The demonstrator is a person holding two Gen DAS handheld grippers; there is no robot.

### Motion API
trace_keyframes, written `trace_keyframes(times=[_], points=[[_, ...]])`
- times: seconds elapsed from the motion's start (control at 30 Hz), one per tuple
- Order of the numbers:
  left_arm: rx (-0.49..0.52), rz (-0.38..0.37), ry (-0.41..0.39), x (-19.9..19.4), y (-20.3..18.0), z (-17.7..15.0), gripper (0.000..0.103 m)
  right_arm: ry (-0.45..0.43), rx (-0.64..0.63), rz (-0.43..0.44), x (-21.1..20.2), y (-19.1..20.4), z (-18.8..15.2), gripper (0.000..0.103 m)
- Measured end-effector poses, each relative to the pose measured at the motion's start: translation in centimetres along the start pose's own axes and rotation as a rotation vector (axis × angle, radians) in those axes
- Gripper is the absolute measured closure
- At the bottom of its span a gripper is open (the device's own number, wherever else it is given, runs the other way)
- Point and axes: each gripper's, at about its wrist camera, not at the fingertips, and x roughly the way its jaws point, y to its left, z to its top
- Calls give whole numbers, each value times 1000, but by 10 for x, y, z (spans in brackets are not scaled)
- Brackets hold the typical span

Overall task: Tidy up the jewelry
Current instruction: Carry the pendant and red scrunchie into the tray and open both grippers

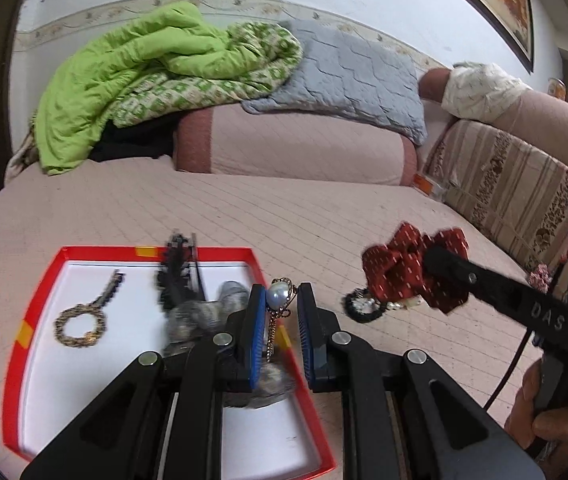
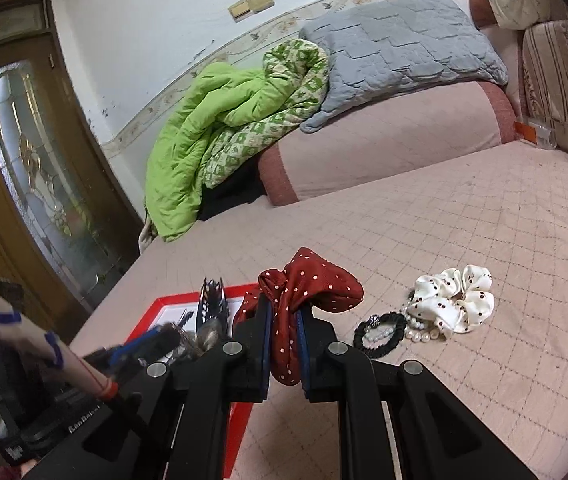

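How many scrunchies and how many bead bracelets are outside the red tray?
Scrunchies: 2, the red scrunchie in the right gripper, the white scrunchie on the bed.
Bead bracelets: 2, the black bracelet, the pearl bracelet.
Total: 4.

Two scrunchies, red (image 2: pixel 308 292) and cream (image 2: pixel 452 300), one red tray (image 1: pixel 32 312), one pearl earring (image 1: pixel 278 298), one chain bracelet (image 1: pixel 80 324)

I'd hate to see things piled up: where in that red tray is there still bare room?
The red tray is bare in its near part, below the gold chain bracelet. Its far right corner is crowded with the black hair clip and a grey fluffy piece.
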Motion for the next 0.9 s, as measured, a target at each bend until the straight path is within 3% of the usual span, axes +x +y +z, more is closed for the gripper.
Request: trace_keyframes(times=[0.43, 0.9], points=[[-43, 72, -55, -38, 54, -3, 88, 54, -62, 50, -11, 51, -23, 90], [-150, 139, -41, -62, 125, -18, 88, 109, -114, 136, 6, 109, -34, 90]])
